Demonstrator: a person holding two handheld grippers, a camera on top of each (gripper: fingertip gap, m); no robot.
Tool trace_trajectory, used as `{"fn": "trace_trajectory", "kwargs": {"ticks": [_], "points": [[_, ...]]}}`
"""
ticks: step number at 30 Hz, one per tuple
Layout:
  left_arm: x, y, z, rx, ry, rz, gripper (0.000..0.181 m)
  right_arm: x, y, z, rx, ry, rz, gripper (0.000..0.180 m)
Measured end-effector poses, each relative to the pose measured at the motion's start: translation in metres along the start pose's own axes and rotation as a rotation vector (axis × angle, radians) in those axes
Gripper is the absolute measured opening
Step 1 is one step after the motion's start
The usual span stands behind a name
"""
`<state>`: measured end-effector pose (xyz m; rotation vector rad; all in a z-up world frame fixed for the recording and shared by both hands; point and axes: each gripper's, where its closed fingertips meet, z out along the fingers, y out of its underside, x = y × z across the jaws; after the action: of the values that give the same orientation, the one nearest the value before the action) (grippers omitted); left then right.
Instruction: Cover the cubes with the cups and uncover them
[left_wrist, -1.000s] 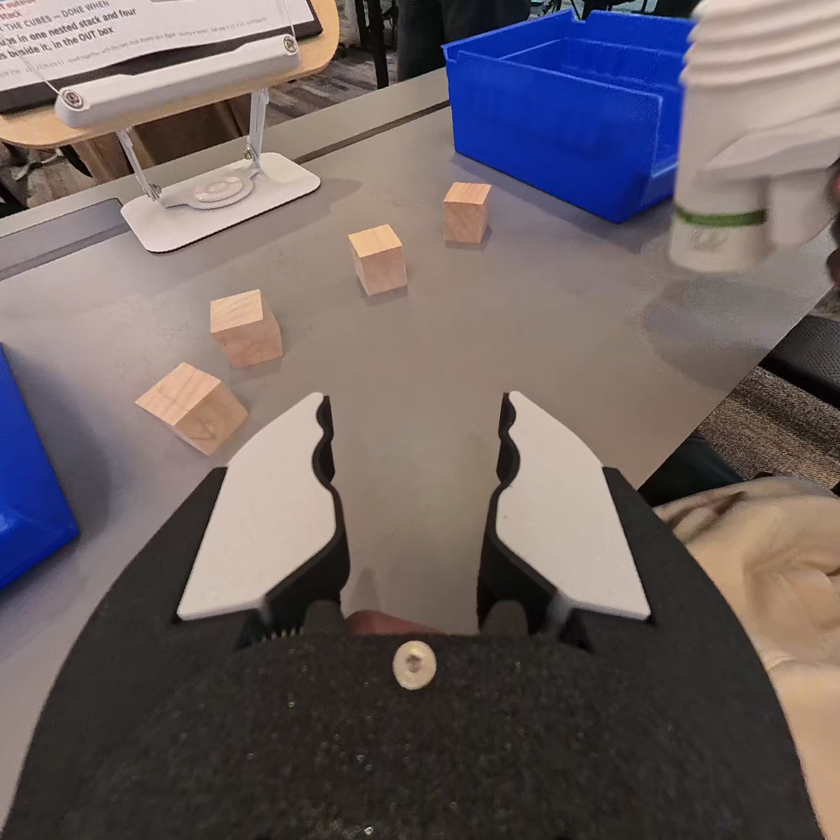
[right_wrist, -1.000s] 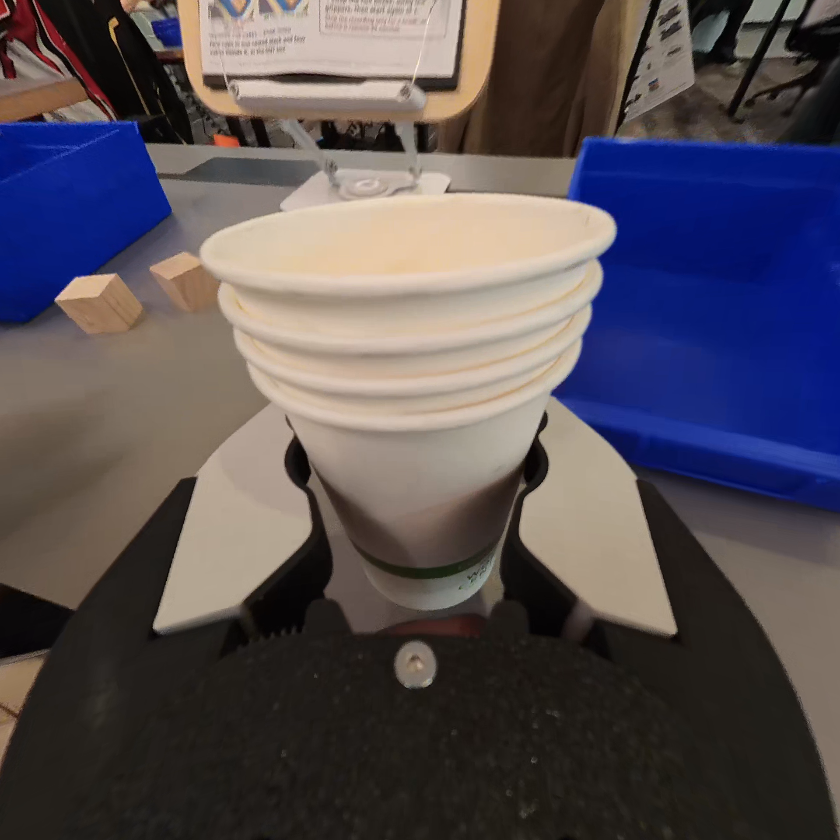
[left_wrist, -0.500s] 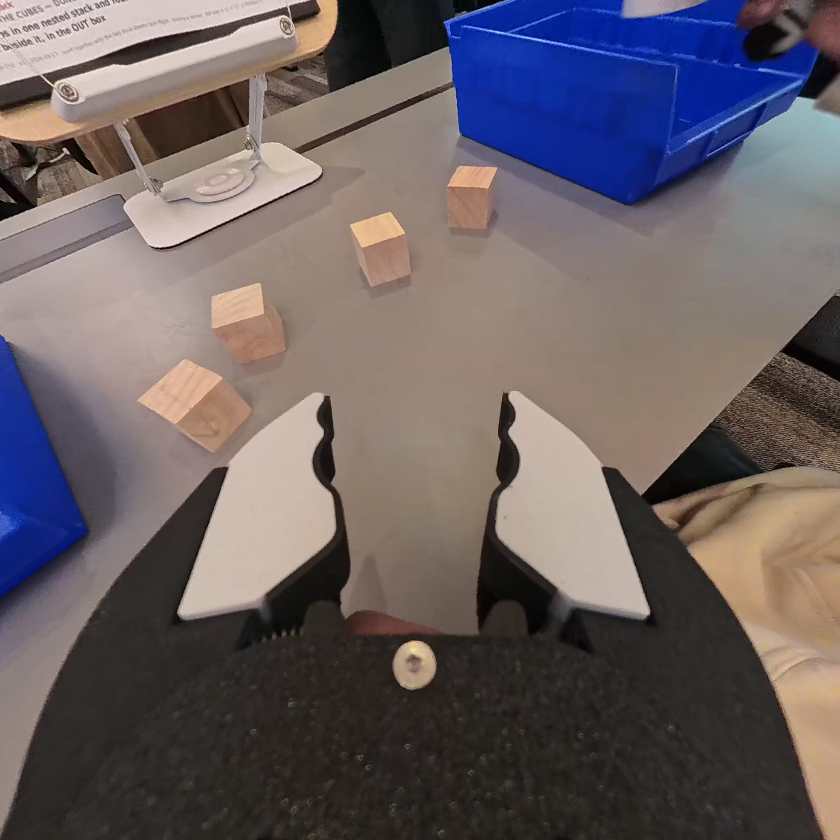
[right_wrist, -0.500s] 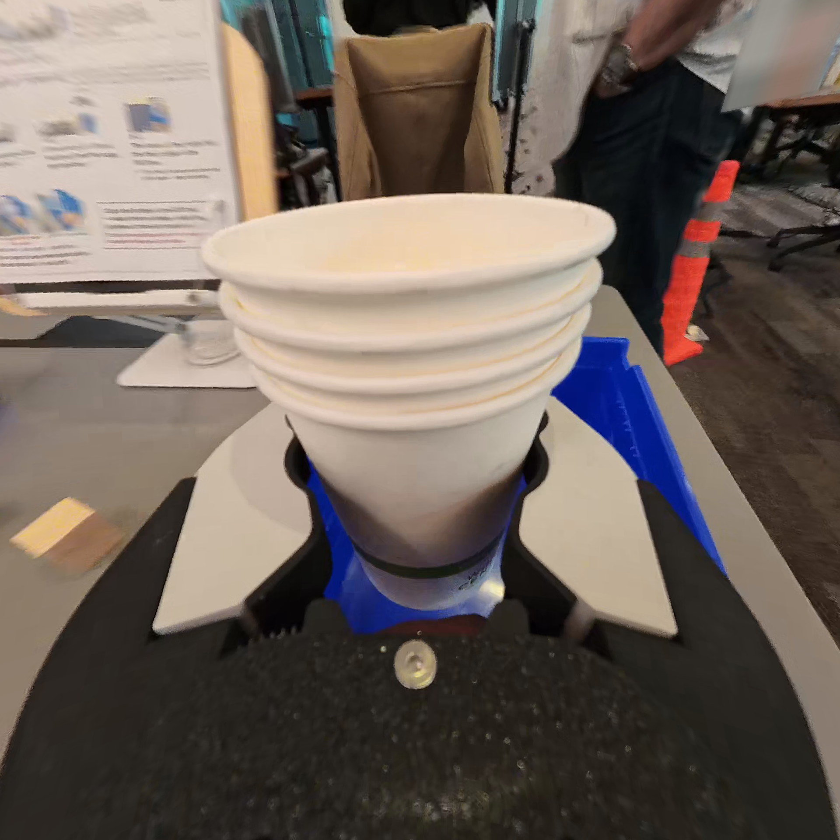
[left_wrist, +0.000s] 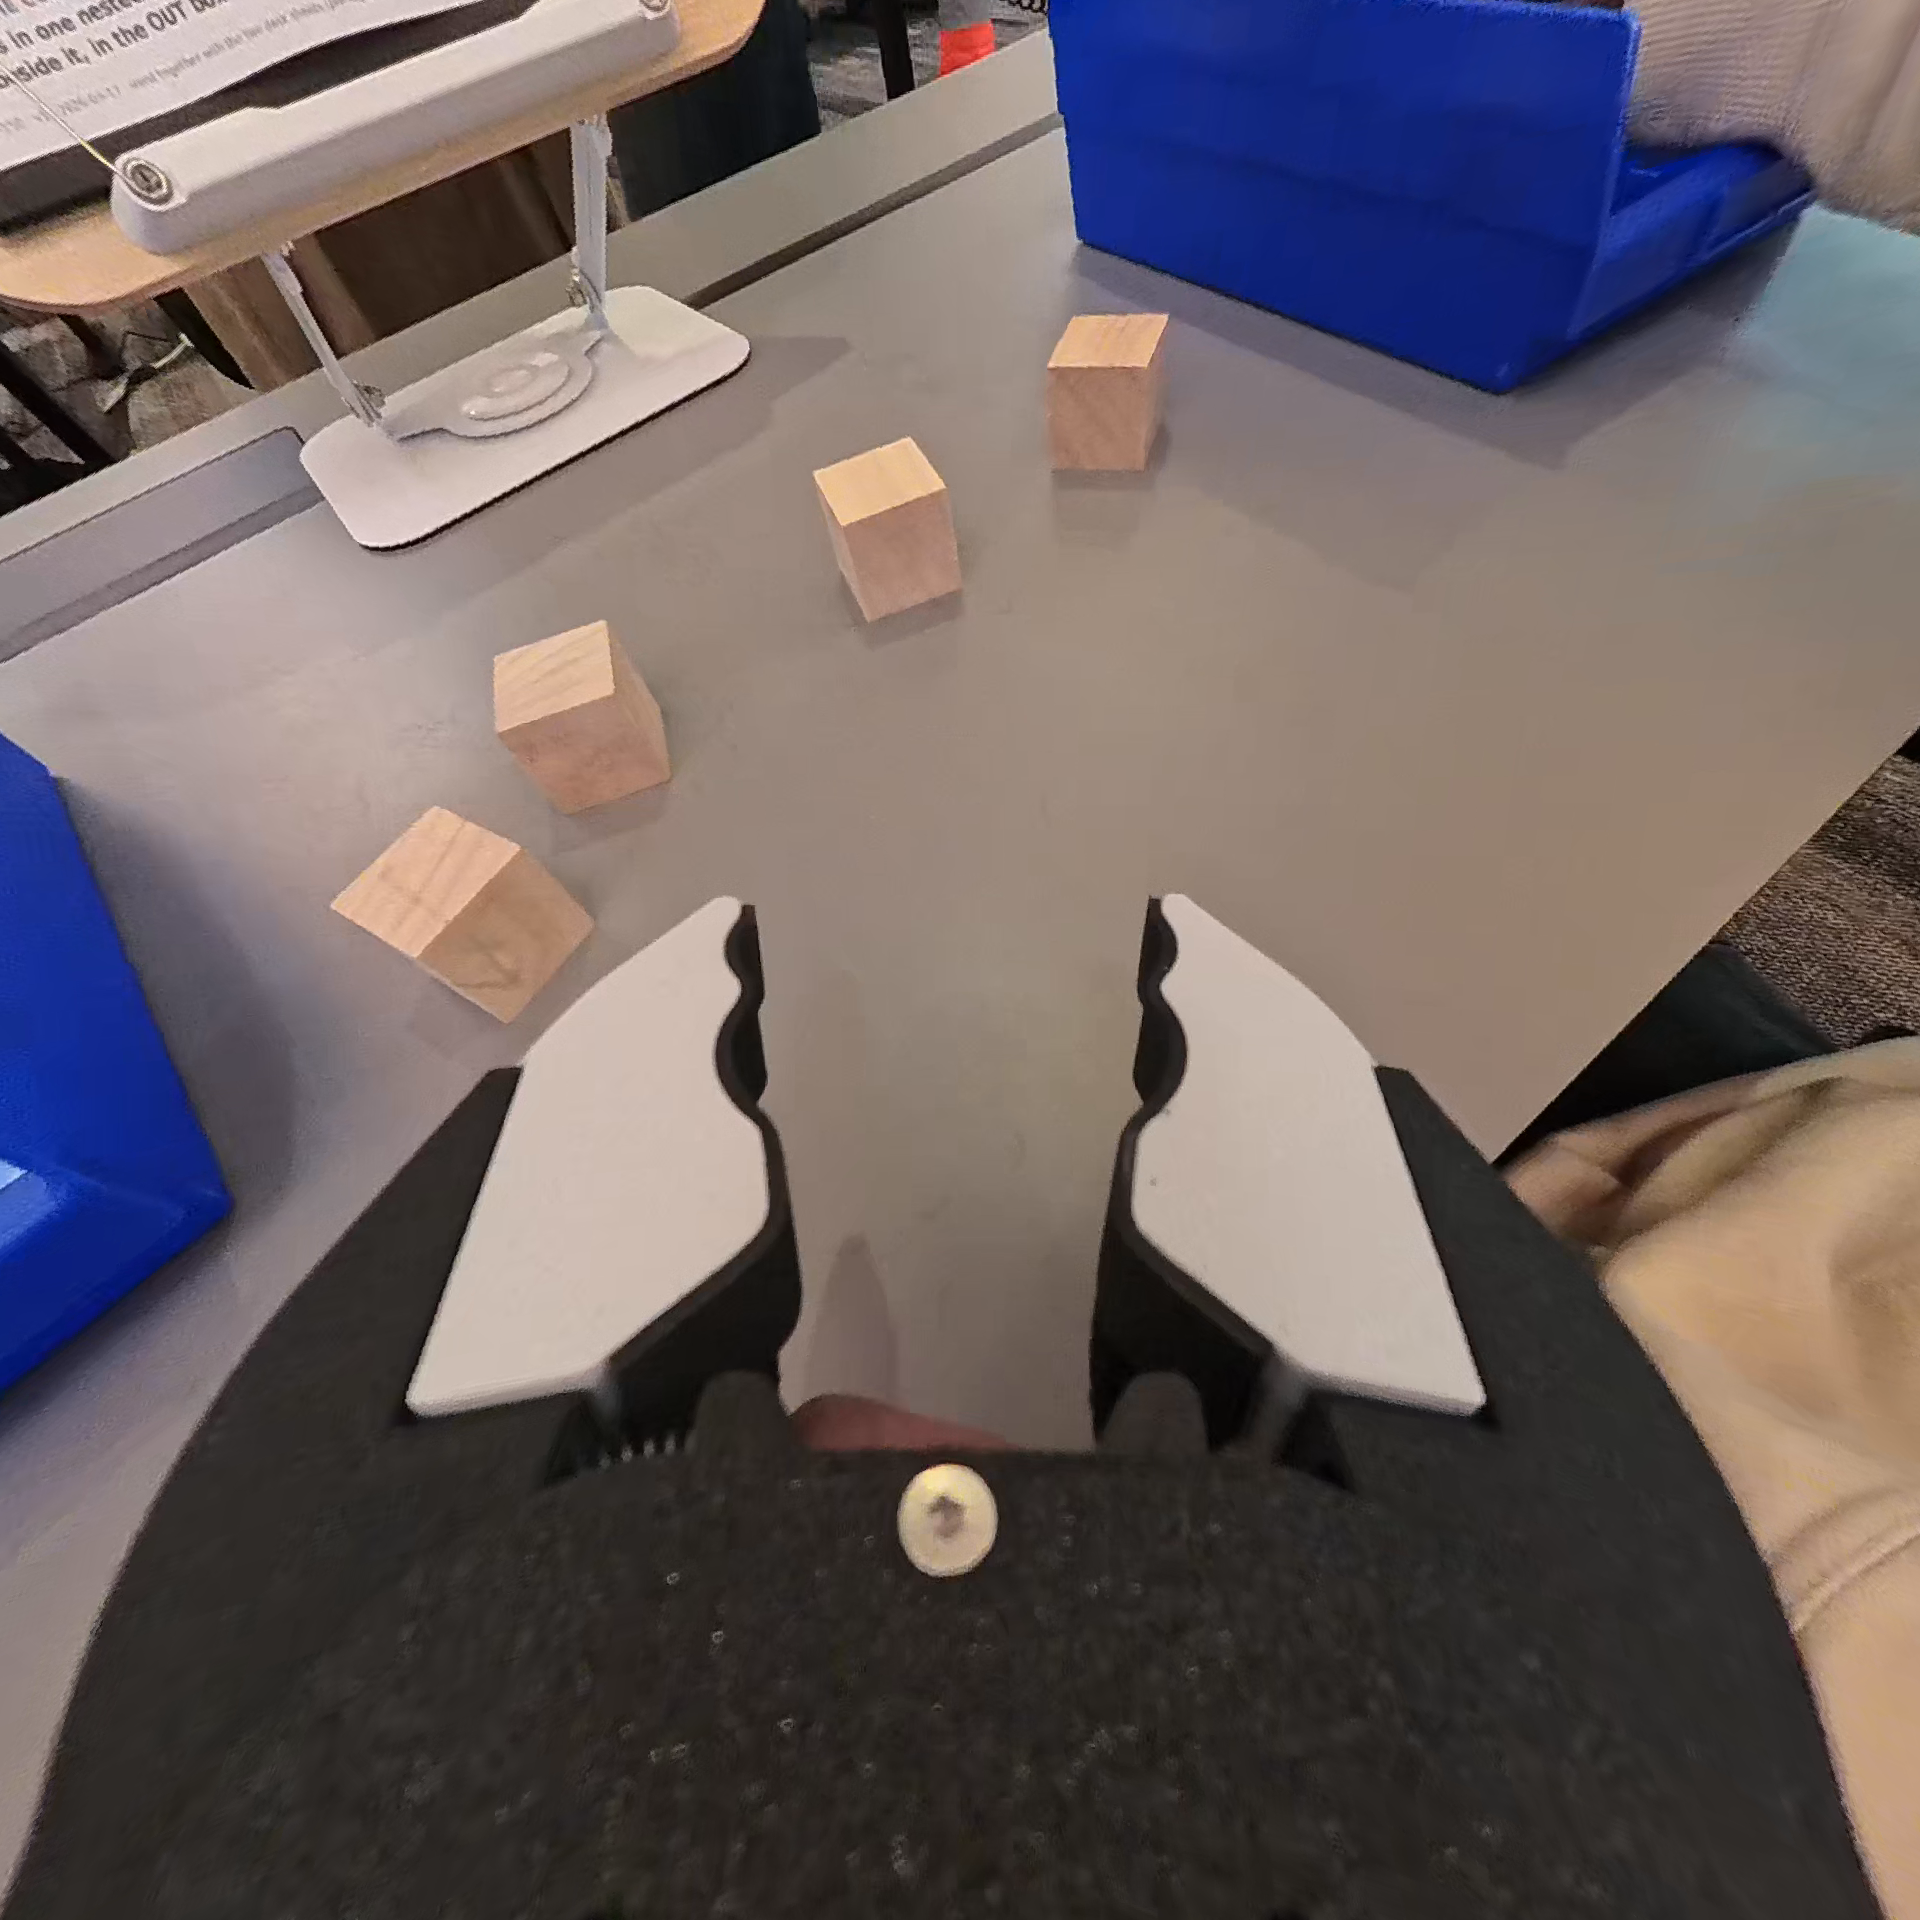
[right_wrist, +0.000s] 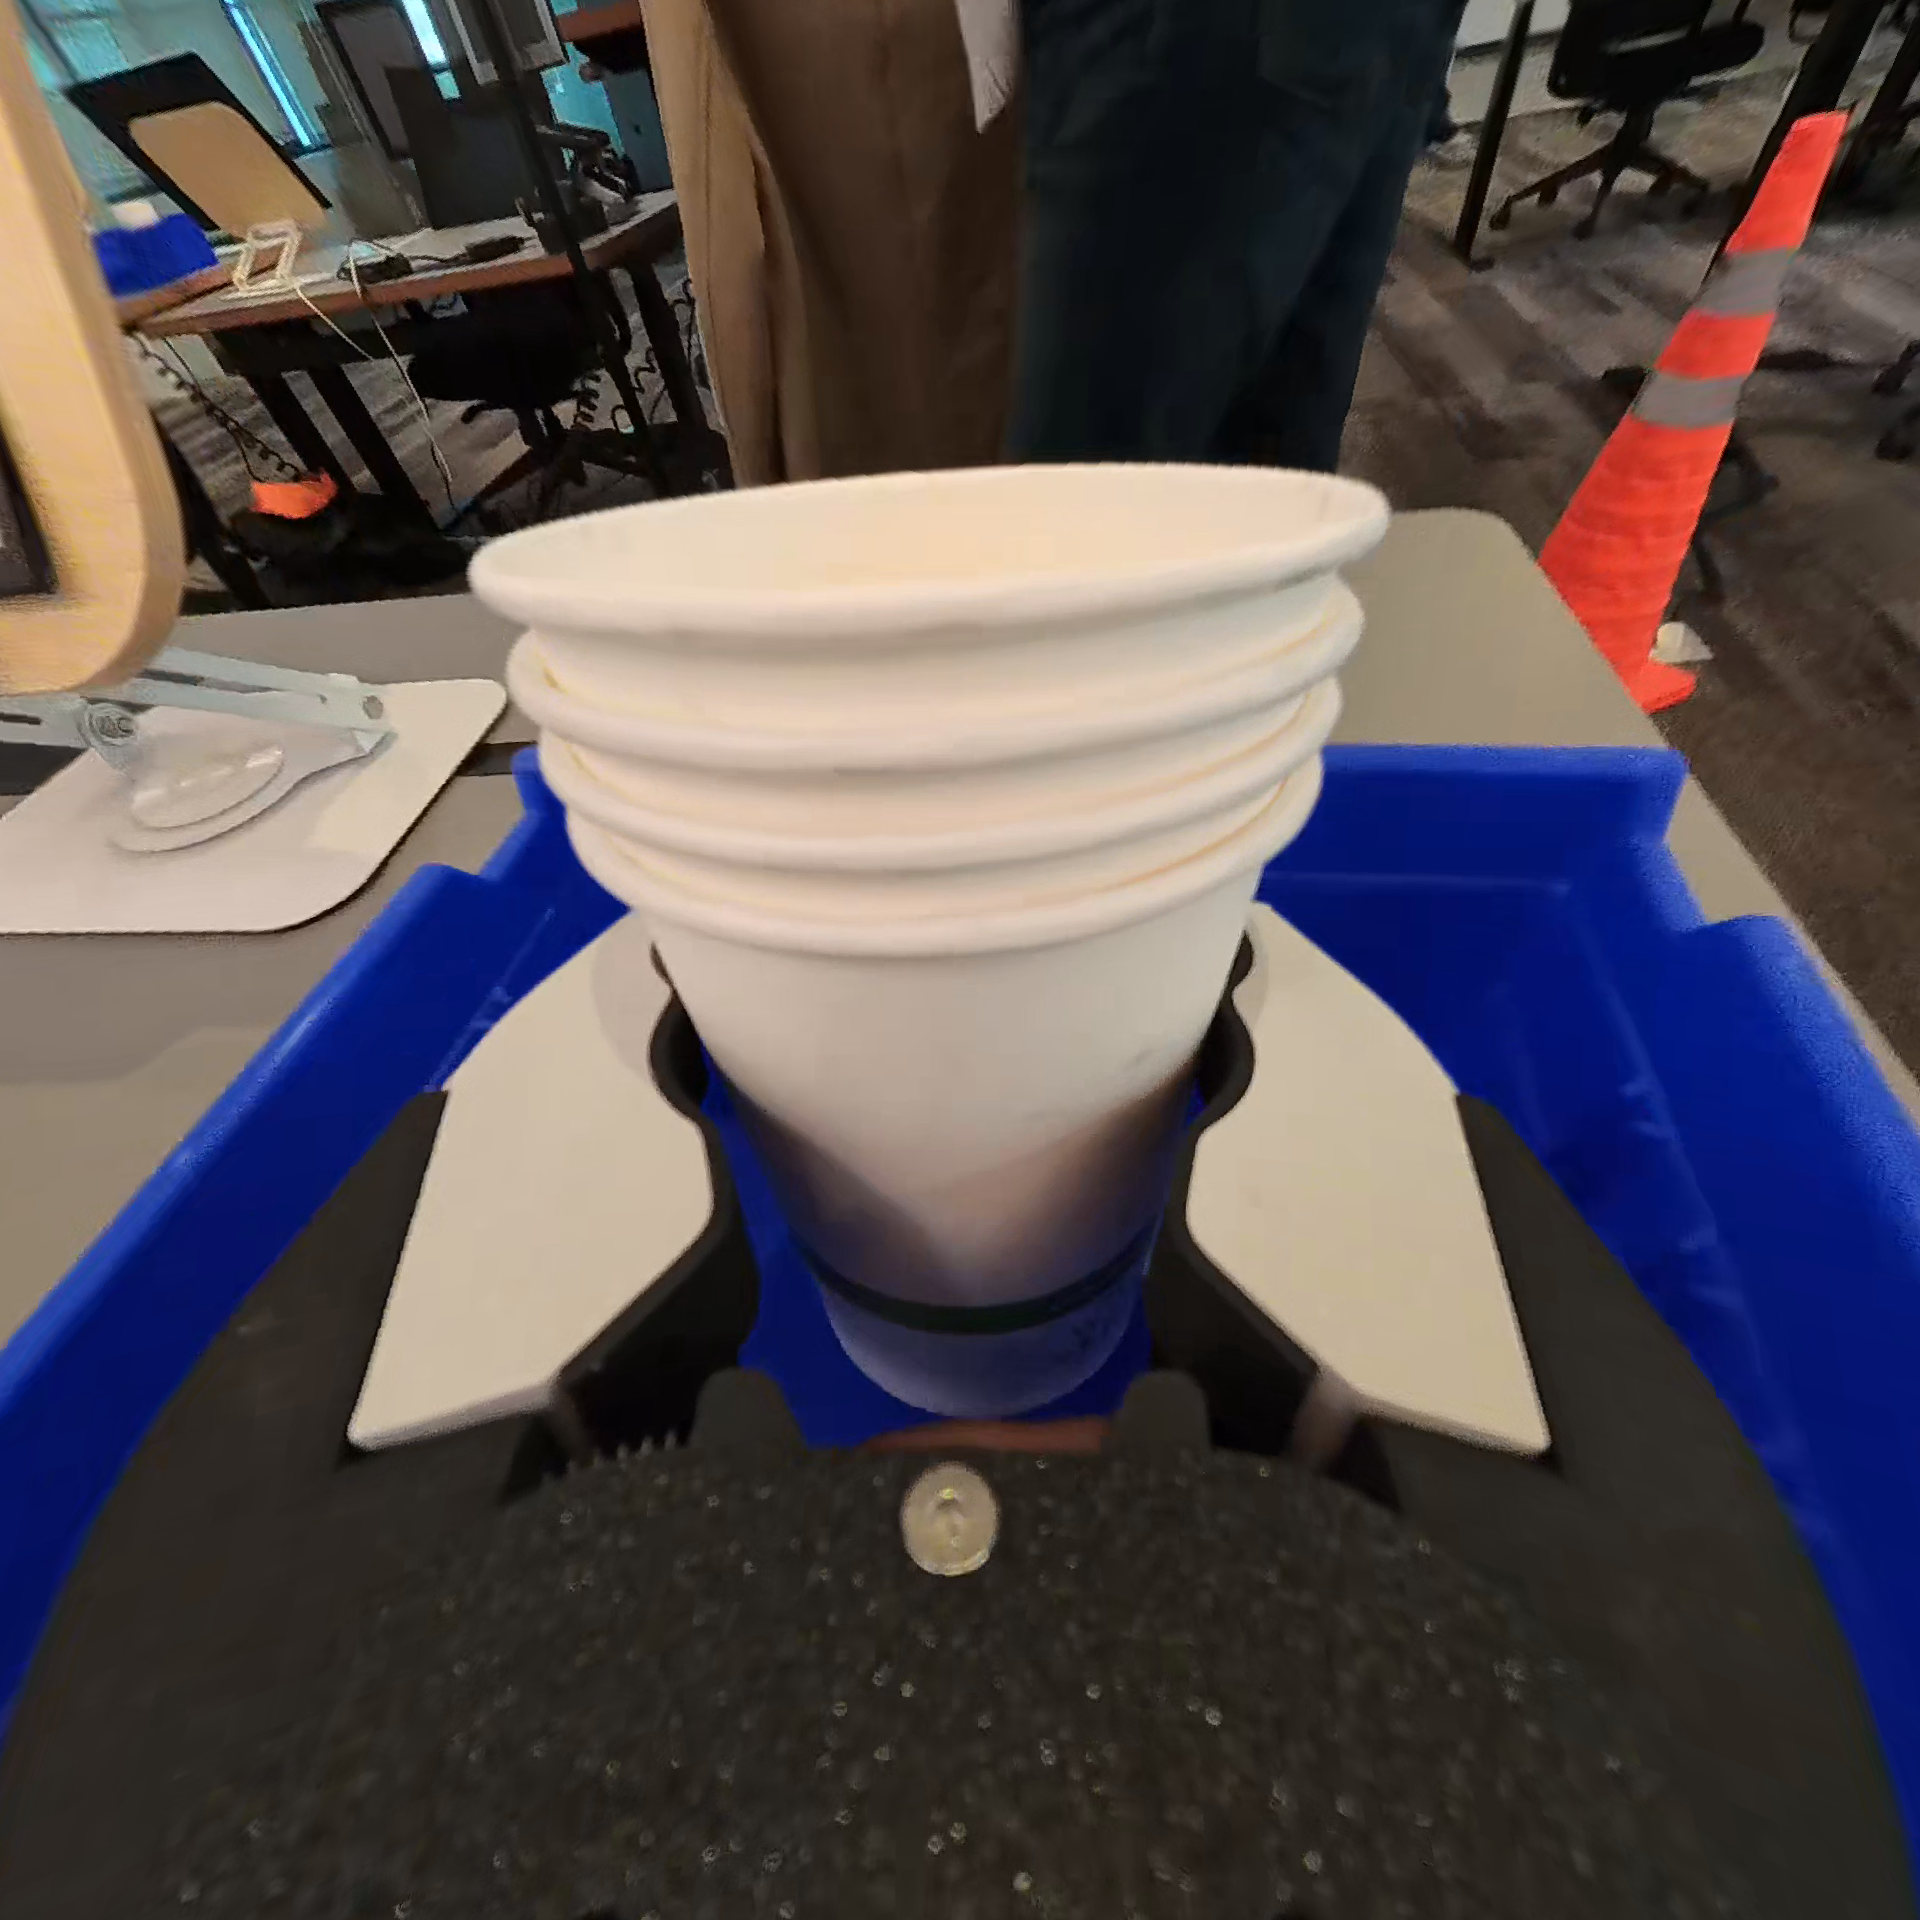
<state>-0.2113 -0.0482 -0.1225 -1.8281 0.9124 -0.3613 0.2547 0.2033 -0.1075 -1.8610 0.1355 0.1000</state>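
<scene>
Several bare wooden cubes lie in an arc on the grey table (left_wrist: 1299, 727), from the nearest cube (left_wrist: 462, 912) at the left to the farthest cube (left_wrist: 1104, 393) near the right blue bin (left_wrist: 1351, 177). My left gripper (left_wrist: 945, 914) is open and empty, low over the table, just right of the nearest cube. My right gripper (right_wrist: 951, 987) is shut on the lower part of a nested stack of white paper cups (right_wrist: 935, 810), held upright with the mouths up, inside the walls of the right blue bin (right_wrist: 1558, 1039).
A second blue bin (left_wrist: 83, 1091) stands at the left edge. A white document stand (left_wrist: 520, 405) sits at the back of the table, also in the right wrist view (right_wrist: 239, 810). A cream sleeve (left_wrist: 1766, 1351) is at the near right. A person (right_wrist: 1195, 208) and an orange cone (right_wrist: 1683, 416) stand beyond the table.
My right gripper has carried the cup stack from over the table to the right, into the right blue bin. My left gripper has stayed open and hardly moved.
</scene>
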Motion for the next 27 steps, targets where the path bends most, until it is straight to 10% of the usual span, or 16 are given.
{"fn": "trace_trajectory", "kwargs": {"ticks": [18,27], "points": [[0.006,0.003,0.001,-0.014,0.016,0.016,0.069,0.004,0.043,-0.014,-0.28,0.044,-0.067,0.102],[-0.044,0.0,-0.007,0.05,-0.117,-0.206,0.069,-0.082,0.017,-0.188,-0.03,-0.089,-0.099,0.097]]}}
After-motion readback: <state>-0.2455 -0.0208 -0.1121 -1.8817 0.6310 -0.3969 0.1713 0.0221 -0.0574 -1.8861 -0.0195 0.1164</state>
